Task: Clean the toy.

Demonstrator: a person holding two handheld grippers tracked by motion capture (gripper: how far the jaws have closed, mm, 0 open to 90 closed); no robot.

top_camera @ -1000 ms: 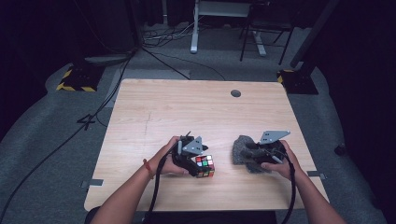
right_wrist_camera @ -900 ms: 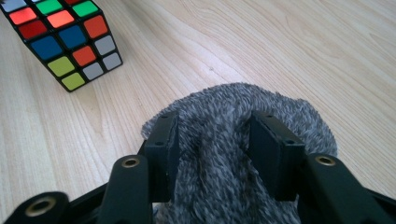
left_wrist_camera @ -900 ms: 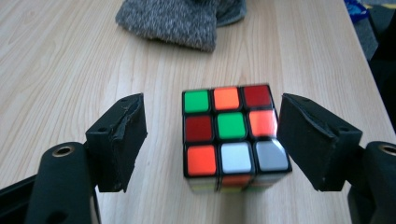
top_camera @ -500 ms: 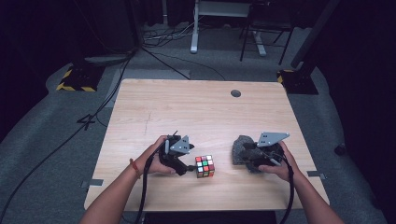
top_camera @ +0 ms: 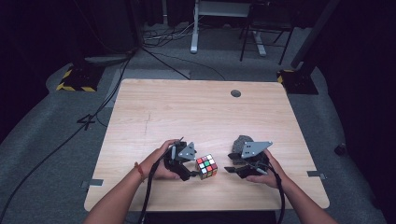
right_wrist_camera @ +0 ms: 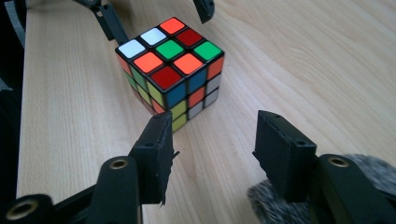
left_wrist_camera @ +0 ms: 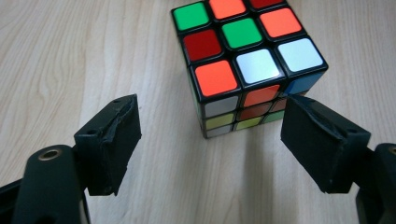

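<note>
A cube (top_camera: 206,166) is seen on the table (top_camera: 196,112), near its front edge and a little left of the middle. The left claw (top_camera: 192,175) is placed just left of the cube, its jaws spread to either side of the cube's near corner without touching it. The right claw (top_camera: 230,169) is set to the cube's right, apart from it and pointed toward it. A furry lump (top_camera: 241,143) lies on the table just behind the right claw. A round port (top_camera: 236,93) is set in the table near its far edge, right of centre.
</note>
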